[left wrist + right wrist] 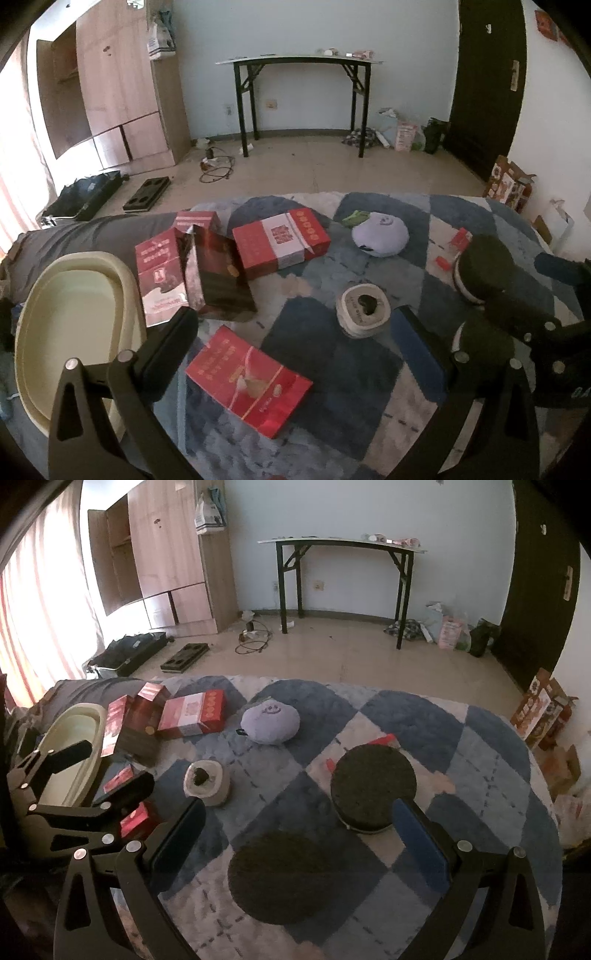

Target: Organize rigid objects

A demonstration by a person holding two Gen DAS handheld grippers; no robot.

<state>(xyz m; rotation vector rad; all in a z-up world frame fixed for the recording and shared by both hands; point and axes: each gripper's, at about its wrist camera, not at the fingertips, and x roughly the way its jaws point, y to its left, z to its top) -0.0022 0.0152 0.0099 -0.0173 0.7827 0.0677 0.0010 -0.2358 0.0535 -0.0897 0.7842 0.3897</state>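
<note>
Blue-checked blanket, tiled floor beyond (both grippers spread wide, empty).

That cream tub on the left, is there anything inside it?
The cream tub looks empty: the left wrist view shows only its bare pale floor. Its near end is hidden behind the left gripper, so that part cannot be checked.
</note>
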